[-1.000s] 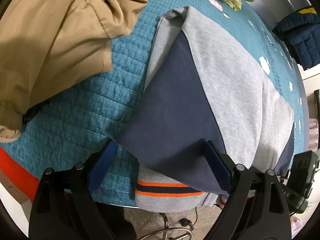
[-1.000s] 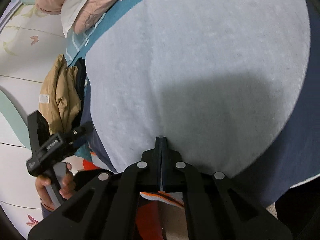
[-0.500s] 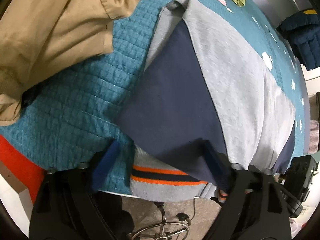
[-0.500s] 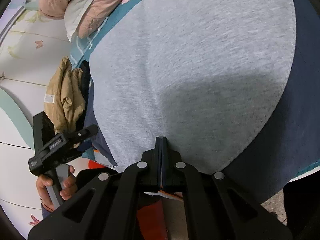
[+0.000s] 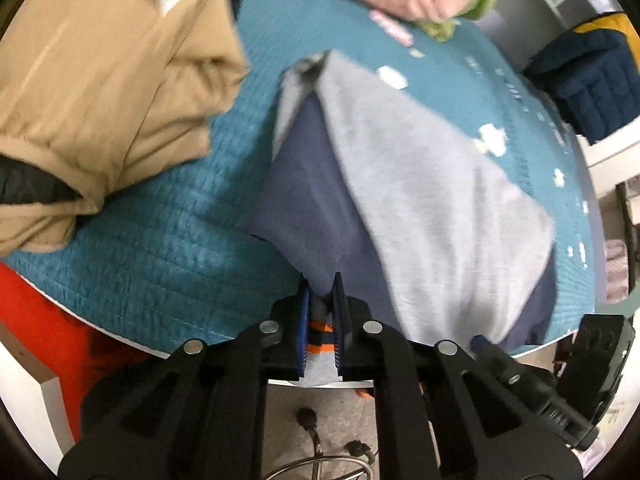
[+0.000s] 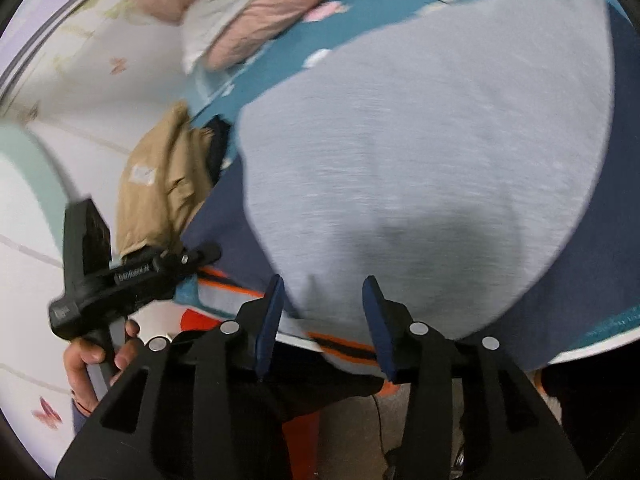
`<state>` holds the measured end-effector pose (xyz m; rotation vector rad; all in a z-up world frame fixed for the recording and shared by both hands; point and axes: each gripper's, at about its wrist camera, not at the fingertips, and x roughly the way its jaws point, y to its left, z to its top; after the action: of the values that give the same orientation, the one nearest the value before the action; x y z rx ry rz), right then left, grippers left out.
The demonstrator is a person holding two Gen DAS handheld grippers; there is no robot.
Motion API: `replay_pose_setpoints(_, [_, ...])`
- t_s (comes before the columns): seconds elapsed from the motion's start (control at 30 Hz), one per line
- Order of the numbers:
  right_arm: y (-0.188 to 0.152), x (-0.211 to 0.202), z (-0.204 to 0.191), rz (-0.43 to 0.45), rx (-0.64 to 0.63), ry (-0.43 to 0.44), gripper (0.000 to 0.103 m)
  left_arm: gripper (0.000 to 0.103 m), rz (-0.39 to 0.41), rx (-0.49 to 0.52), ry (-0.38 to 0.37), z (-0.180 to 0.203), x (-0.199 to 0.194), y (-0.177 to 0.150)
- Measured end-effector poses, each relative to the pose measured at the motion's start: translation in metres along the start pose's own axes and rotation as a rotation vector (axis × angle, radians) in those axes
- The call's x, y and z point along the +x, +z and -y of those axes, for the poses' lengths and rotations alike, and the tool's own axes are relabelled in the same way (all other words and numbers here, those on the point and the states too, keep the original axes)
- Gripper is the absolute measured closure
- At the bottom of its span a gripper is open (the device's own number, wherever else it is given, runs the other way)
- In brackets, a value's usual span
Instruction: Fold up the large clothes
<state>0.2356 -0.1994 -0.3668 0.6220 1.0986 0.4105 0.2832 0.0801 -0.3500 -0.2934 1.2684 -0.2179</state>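
A grey and navy sweatshirt [image 5: 420, 184] lies spread on a teal quilted bed [image 5: 168, 240], its ribbed hem, striped orange and navy, hanging over the near edge. The body panel is light grey, with navy sleeves folded in along both sides. The left claw [image 5: 320, 320] is clamped tight on the striped hem at the navy corner. The right claw [image 6: 324, 320] is opening, its blue pads astride the grey hem without pressing it. A tan jacket [image 5: 100, 80] lies beside the sweatshirt.
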Motion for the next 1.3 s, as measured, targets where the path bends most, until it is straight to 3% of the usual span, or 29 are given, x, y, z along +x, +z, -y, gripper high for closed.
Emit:
replay_pose_setpoints(0.33, [-0.003, 0.017, -0.084, 0.042, -0.249, 0.018, 0.047, 0.094, 0.013, -0.001, -0.136, 0.036, -0.025, 0.009])
replay_pose_setpoints(0.73, [0.020, 0.050, -0.085, 0.064, -0.296, -0.031, 0.043, 0.094, 0.000, 0.019, -0.184, 0.055, -0.028, 0.009])
replay_pose_setpoints(0.77, [0.021, 0.051, -0.084, 0.074, -0.295, -0.030, 0.044, 0.094, -0.001, 0.022, -0.185, 0.056, -0.027, 0.009])
replay_pose_setpoints(0.83, [0.022, 0.050, -0.081, 0.082, -0.292, -0.033, 0.063, 0.094, -0.001, 0.036, -0.191, 0.060, -0.028, 0.009])
replay_pose_setpoints(0.9, [0.022, 0.044, -0.073, 0.101, -0.267, -0.051, 0.089, 0.094, -0.005, 0.063, -0.224, 0.068, -0.030, 0.008])
replay_pose_setpoints(0.97, [0.024, 0.033, -0.058, 0.122, -0.204, -0.025, 0.090, 0.094, -0.011, 0.090, -0.289, 0.076, -0.035, 0.008])
replay_pose_setpoints(1.0, [0.026, 0.024, -0.049, 0.134, -0.165, -0.005, 0.091, 0.093, -0.001, 0.110, -0.361, 0.081, -0.043, 0.007])
replay_pose_setpoints(1.1, [0.028, -0.013, -0.024, 0.204, -0.076, 0.050, 0.091, 0.081, 0.074, 0.174, -0.447, 0.098, -0.065, 0.006])
replay_pose_setpoints(1.17, [0.027, -0.042, -0.006, 0.260, -0.017, 0.087, 0.091, 0.059, 0.122, 0.191, -0.449, 0.105, -0.072, 0.006])
replay_pose_setpoints(1.3, [0.018, -0.099, 0.038, 0.373, 0.096, 0.100, 0.091, 0.055, 0.139, 0.187, -0.304, 0.118, -0.054, 0.007])
